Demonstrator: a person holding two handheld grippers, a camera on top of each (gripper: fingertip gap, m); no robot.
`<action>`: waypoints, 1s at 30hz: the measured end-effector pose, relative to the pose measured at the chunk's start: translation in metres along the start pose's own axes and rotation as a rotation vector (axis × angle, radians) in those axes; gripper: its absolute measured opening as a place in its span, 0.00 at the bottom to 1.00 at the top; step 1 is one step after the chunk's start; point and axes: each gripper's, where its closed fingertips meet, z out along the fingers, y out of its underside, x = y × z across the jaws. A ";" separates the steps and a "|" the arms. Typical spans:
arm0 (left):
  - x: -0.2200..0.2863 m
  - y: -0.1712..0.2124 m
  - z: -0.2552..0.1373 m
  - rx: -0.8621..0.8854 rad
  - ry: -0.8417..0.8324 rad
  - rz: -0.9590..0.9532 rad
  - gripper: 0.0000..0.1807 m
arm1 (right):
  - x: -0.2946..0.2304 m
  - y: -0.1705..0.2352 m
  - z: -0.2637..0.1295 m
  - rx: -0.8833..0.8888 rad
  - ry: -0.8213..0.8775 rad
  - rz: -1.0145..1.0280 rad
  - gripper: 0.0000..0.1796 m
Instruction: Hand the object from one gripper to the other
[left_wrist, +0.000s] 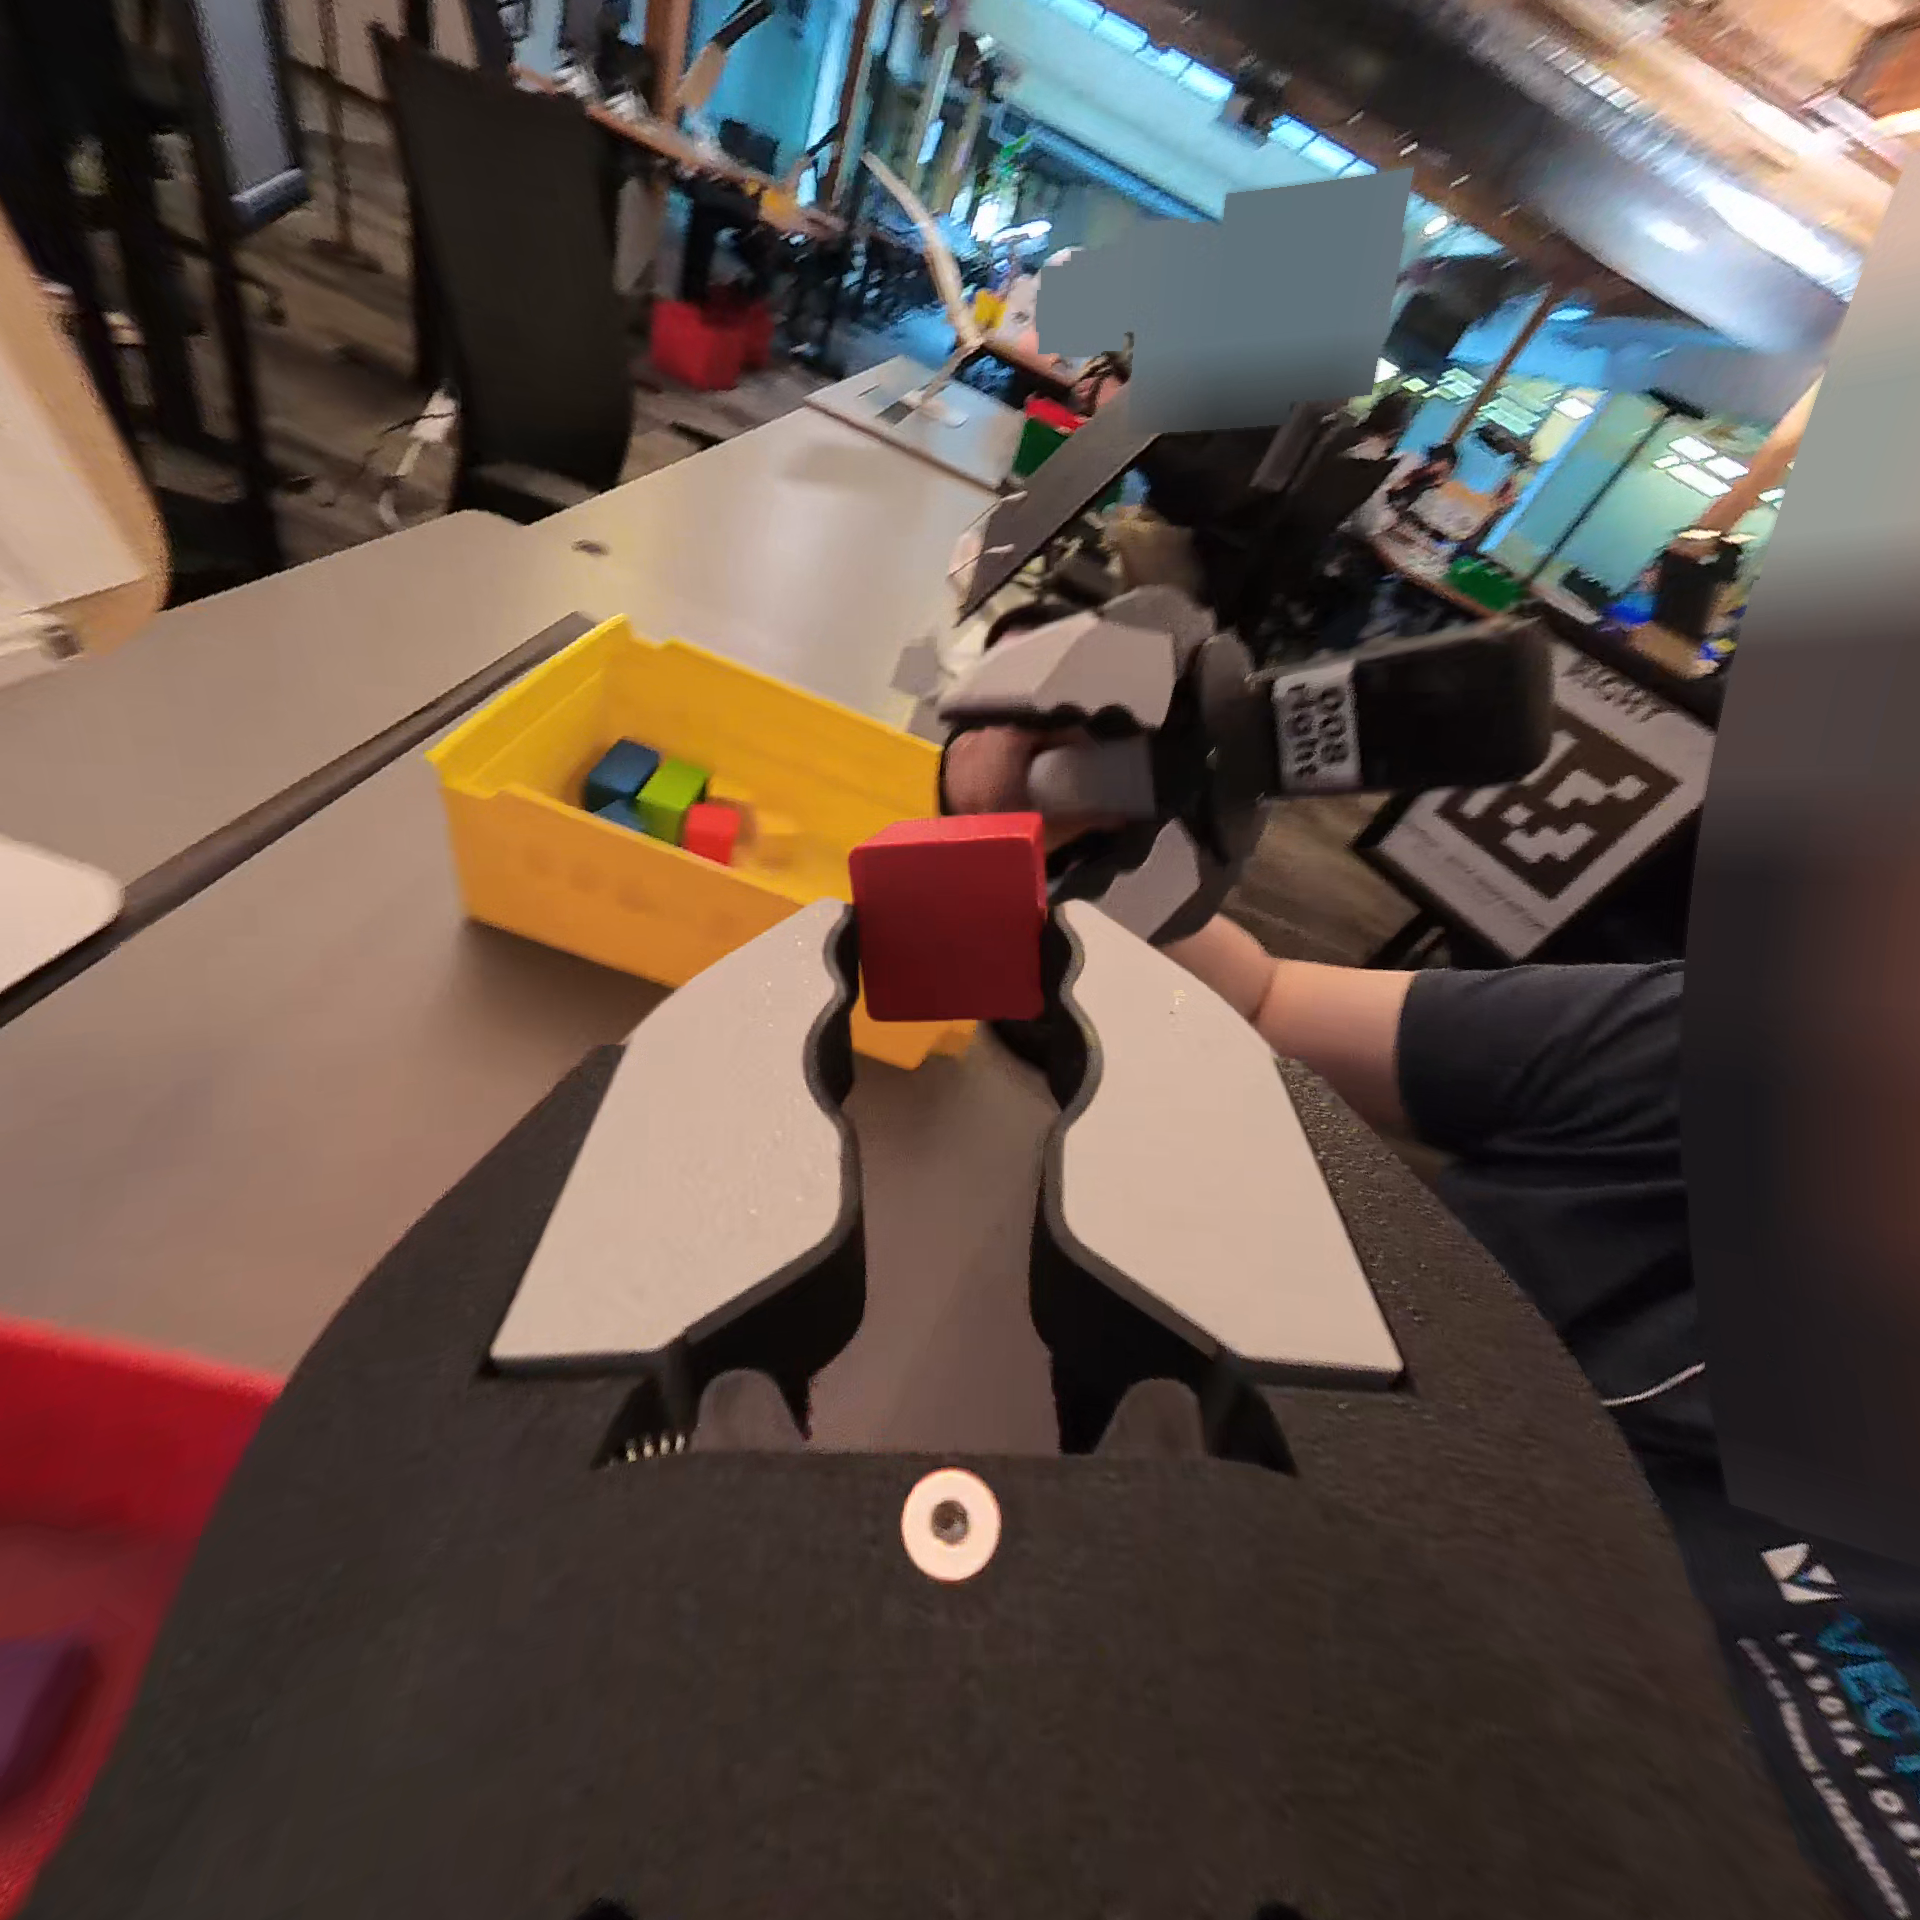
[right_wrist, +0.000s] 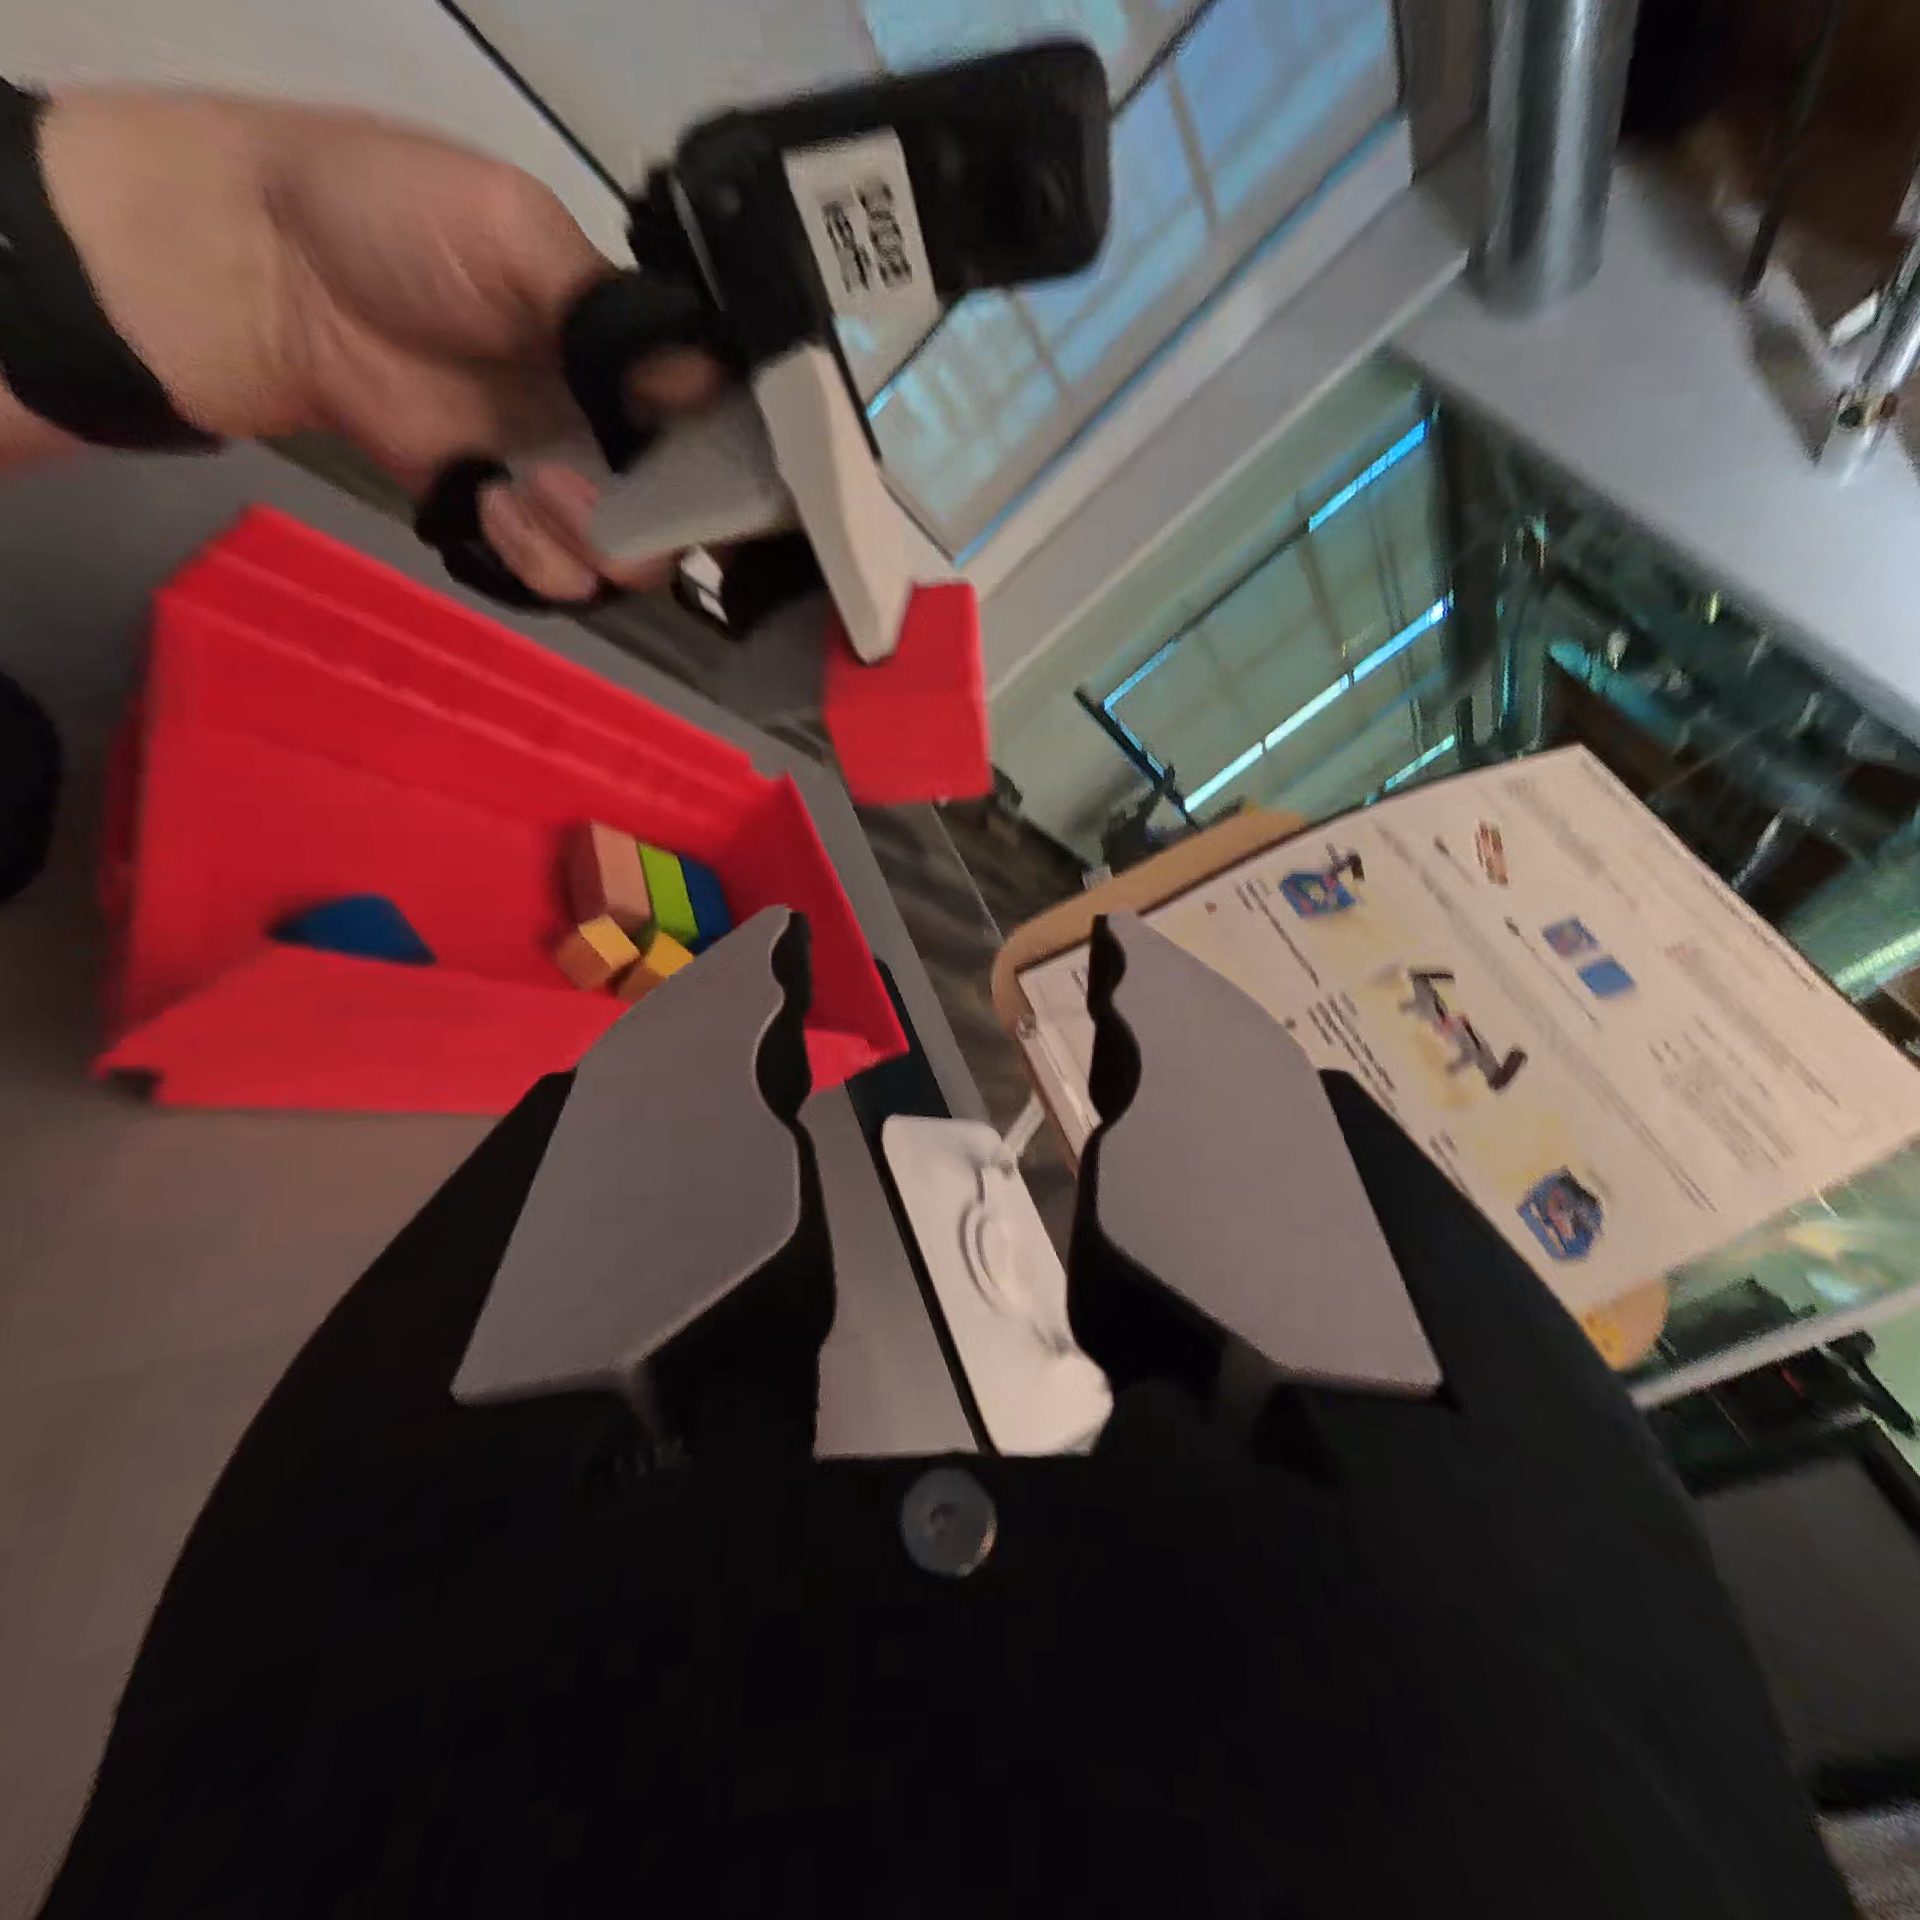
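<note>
My left gripper (left_wrist: 951, 925) is shut on a red cube (left_wrist: 948, 914) and holds it above the grey table. The same cube (right_wrist: 914, 707) shows in the right wrist view, pinched at the tip of the left gripper (right_wrist: 883, 623), held by a hand. My right gripper (right_wrist: 945, 945) is open and empty, its fingertips below and short of the cube. In the left wrist view the right gripper (left_wrist: 997, 696) hangs behind and to the right of the cube, apart from it.
A yellow bin (left_wrist: 540, 862) with several coloured blocks stands on the table (left_wrist: 260, 1039) behind the cube. A red bin (right_wrist: 312, 790) with several blocks lies left of my right gripper. A board with printed sheets (right_wrist: 1455, 997) stands to its right. A person's arm reaches in.
</note>
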 end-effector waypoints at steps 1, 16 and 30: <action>0.006 -0.001 0.005 0.010 0.037 -0.013 0.18 | -0.003 -0.005 0.001 0.024 0.004 -0.004 0.29; 0.030 0.006 0.031 -0.010 0.203 -0.073 0.18 | -0.007 -0.021 0.000 0.082 0.063 -0.050 0.18; -0.021 -0.004 -0.009 0.028 -0.115 -0.005 0.27 | 0.046 0.150 -0.108 -0.754 -0.176 0.551 0.18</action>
